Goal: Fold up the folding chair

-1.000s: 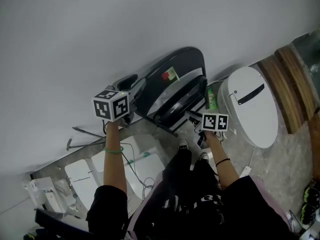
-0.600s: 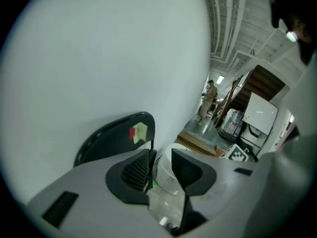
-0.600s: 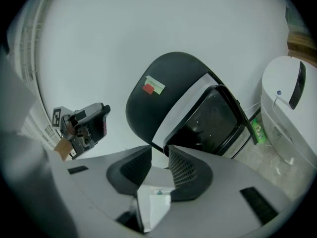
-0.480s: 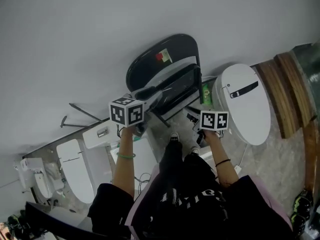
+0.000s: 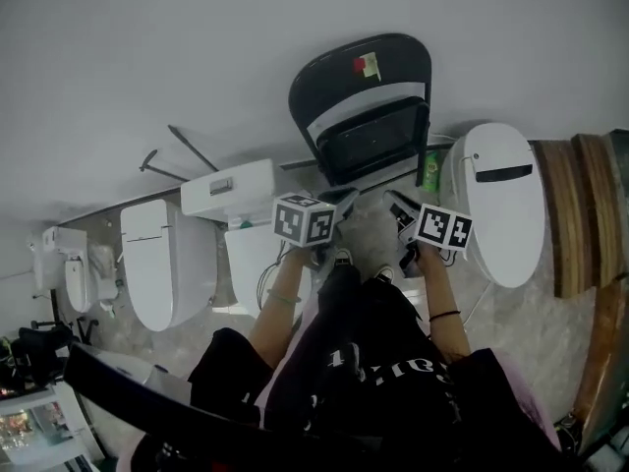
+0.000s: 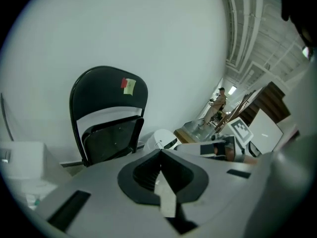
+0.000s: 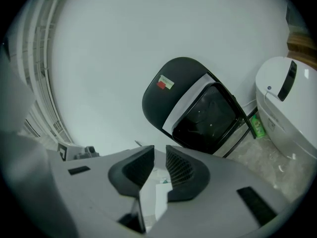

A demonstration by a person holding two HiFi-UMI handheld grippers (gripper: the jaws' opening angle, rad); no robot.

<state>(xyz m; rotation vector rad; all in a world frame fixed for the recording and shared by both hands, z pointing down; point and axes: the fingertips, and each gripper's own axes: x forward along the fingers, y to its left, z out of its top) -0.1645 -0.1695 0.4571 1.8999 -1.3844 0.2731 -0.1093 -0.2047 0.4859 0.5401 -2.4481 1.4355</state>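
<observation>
The black folding chair (image 5: 364, 87) stands folded flat against the white wall, its seat (image 5: 378, 138) tipped up into the frame. It also shows in the left gripper view as the chair (image 6: 106, 90) and in the right gripper view as the chair (image 7: 171, 100). My left gripper (image 5: 344, 197) is below the chair and apart from it, jaws shut (image 6: 160, 155) on nothing. My right gripper (image 5: 398, 205) hangs beside it; its jaws (image 7: 159, 157) have just been closing, a narrow gap remains and nothing is between them.
A white toilet (image 5: 501, 200) stands right of the chair, with a green bottle (image 5: 430, 165) between them. A white cistern (image 5: 228, 190) and more toilets (image 5: 167, 259) line the wall at left. Wooden boards (image 5: 580, 205) lie far right. The person's shoes (image 5: 339, 259) are below the grippers.
The left gripper has left the chair's left edge, swung right and down next to the right gripper, and shut. The right gripper rose a little. The chair now appears upright against the wall.
</observation>
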